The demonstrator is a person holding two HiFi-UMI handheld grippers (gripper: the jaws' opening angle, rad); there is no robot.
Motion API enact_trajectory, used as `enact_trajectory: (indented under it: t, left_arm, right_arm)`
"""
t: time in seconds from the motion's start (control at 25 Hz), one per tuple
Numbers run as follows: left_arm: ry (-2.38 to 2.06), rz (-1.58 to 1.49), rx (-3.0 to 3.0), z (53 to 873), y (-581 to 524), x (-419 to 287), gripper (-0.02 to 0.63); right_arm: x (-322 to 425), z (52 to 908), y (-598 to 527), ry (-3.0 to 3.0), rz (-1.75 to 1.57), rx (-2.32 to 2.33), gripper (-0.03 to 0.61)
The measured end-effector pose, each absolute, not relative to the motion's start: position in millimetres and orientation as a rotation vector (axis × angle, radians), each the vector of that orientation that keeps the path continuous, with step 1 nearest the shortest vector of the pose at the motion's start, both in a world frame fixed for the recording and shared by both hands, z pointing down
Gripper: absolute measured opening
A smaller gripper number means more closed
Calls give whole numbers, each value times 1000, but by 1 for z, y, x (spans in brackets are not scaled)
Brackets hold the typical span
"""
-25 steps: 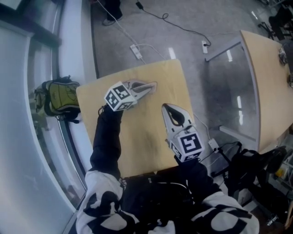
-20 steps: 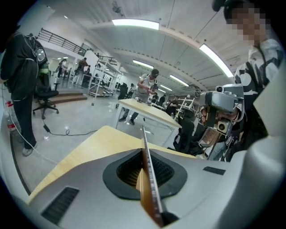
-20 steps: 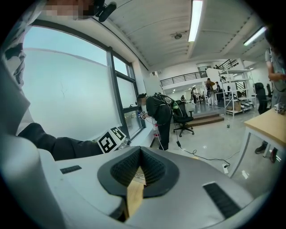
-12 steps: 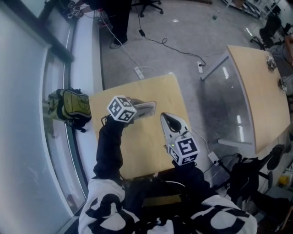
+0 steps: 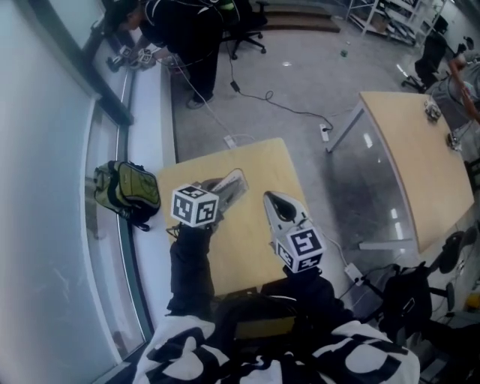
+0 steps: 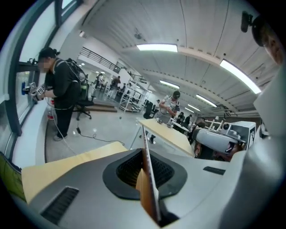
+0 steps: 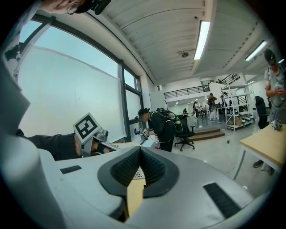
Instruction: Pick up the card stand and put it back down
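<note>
Olive-green fabric marks the backpack (image 5: 127, 193) lying by the window at the far left, just off the edge of the pale wooden worktop (image 5: 251, 232). Above the left part of that worktop are the left tongs (image 5: 234, 180), with their marker cube (image 5: 195, 206) toward the person and a dark sleeve (image 5: 187, 259) running back from it. In the left gripper view their jaws are pressed together on the card stand (image 6: 146, 170), a thin clear sheet seen edge-on that rises past the jaw tips. Whether the stand's lower edge touches the wood cannot be made out.

Just to the right, apart from the left pair, the right tongs (image 5: 271, 201) point away from the person over the worktop's right half, with their own marker cube (image 5: 300, 247) nearer the body. In the right gripper view the black pads (image 7: 152, 167) meet at the tip with nothing between them, and bare wood shows through the gap beneath.

Farther right, across grey floor, stands a second wooden table (image 5: 405, 157) on metal legs. A cable (image 5: 285, 109) trails over the floor beyond the worktop, and a person in dark clothes (image 5: 187, 22) bends at the window ledge at the top.
</note>
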State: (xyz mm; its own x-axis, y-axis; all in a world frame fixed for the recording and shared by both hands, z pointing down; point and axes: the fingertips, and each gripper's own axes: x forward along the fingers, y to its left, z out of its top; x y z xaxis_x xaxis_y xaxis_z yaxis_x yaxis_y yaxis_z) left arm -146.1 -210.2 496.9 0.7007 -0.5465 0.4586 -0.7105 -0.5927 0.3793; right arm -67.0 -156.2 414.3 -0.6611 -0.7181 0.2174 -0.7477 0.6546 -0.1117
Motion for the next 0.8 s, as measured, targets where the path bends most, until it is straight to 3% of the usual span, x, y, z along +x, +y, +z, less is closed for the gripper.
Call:
enact_trajectory:
  t: [0.8]
  left_arm:
    - [-1664,230,2444,403,-132,-195,20]
  right_arm:
    - [-102,387,-125,-2774,162,1176,18]
